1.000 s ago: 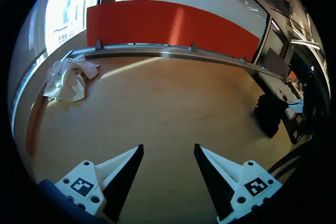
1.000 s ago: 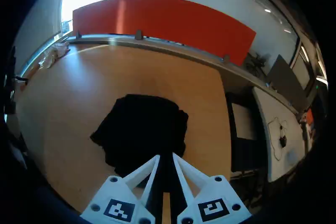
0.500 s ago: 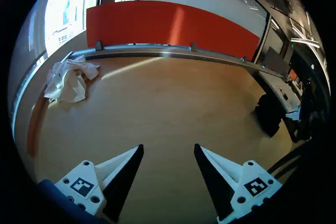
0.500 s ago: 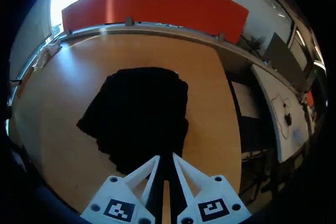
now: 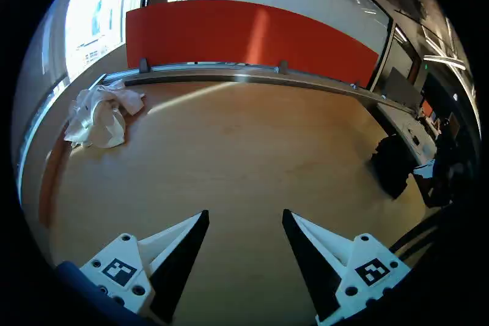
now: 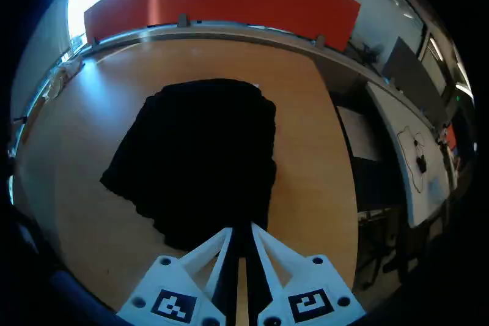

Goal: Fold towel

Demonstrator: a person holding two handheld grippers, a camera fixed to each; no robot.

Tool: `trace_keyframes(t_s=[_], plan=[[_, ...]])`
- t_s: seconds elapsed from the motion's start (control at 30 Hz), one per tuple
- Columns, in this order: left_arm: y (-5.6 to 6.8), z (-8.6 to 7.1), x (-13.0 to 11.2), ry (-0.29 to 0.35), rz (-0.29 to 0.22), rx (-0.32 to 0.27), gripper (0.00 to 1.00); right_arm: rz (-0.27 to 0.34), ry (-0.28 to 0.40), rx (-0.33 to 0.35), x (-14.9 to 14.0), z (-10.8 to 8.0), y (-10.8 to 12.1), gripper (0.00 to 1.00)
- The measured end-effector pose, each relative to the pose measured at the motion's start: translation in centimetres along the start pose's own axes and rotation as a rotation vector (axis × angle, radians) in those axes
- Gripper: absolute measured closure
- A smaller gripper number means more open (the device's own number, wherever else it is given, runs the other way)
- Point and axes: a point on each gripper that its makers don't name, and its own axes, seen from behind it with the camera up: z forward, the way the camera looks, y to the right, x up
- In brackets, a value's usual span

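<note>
The right gripper [image 6: 241, 228] was clenched on the near edge of the black towel [image 6: 195, 155], its fingers drawn almost together with dark cloth pinched between them. The towel lay rumpled on the wooden table [image 6: 73, 142], spreading from the fingertips toward the far side, close to the table's right edge. The left gripper [image 5: 244, 213] was released, fingers wide apart above bare wood, gripping nothing; in its view the towel [image 5: 394, 164] sat well off to the right, and a crumpled white cloth [image 5: 98, 117] lay at the far left near the orange partition [image 5: 244, 35].

With only one point held, a pull would probably bunch the towel rather than spread it, and a crooked fold could follow. The pinch looked shallow, so the cloth might slip free. Dragging right could send it over the table's edge
</note>
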Motion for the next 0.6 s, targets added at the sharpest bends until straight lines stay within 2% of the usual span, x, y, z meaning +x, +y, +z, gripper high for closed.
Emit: trace_keyframes(t_s=[0.3,0.6], plan=[[0.0,-0.1,0.0,0.0,-0.002,0.002,0.11,0.013,0.012,-0.004,0.0,-0.2,-0.1,0.94],[-0.1,-0.2,0.2,0.005,-0.003,0.003,0.11,0.017,0.054,-0.018,0.7,-1.0,-0.2,0.92]])
